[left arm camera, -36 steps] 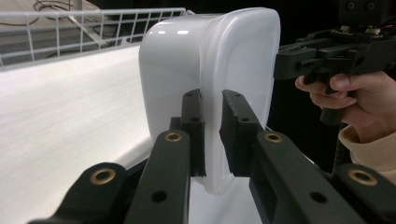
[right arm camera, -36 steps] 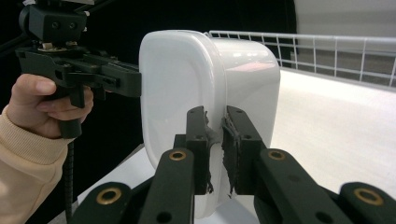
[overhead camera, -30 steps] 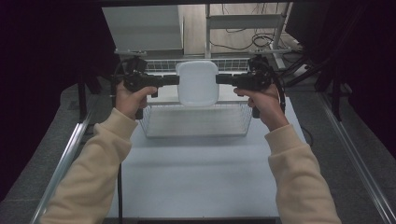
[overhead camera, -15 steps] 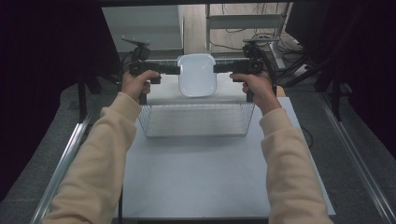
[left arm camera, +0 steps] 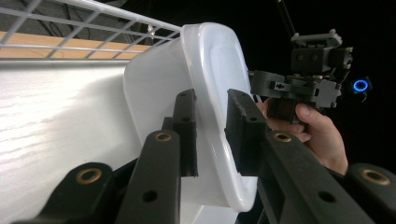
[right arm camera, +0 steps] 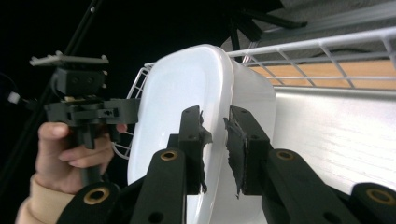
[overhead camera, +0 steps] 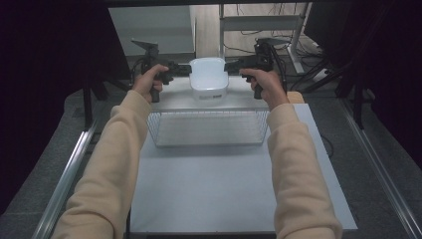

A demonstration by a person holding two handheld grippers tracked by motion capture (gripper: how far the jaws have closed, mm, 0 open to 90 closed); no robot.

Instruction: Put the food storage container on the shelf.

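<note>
Tub: white plastic tub (overhead camera: 209, 79), lid on, sits on the far strip of the table (overhead camera: 219, 199), just beyond the basket (overhead camera: 208, 128) and between the two grippers.
Left gripper: left gripper (overhead camera: 182, 69) reaches in from the left; in the left gripper view its jaws straddle the tub's lid rim (left arm camera: 219, 93). They have just been opening, and a thin gap shows beside each pad, so the rim lies between them but is not pinched.
Right gripper: right gripper (overhead camera: 234, 65) reaches in from the right; in the right gripper view its jaws stand narrow astride the opposite rim (right arm camera: 212, 93), with torn pad (right arm camera: 201, 135) edges close to the plastic. These too have just been opening, and the grip looks let go.
Basket: white wire basket, mid-table, nearer the person than the tub; nothing to be seen in it.
Done: tub appears to be set down outside the basket, at its far side, resting on the table.
Left: by my judgement, only to spread the jaws clear of the rim and draw both hands back and apart.
Risk: a pad catching the rim on the way out could drag or tip the light tub.
Writing: no brand, label or print readable on tub, basket or grippers; a blue ring light (left arm camera: 360, 85) glows on the right gripper.
</note>
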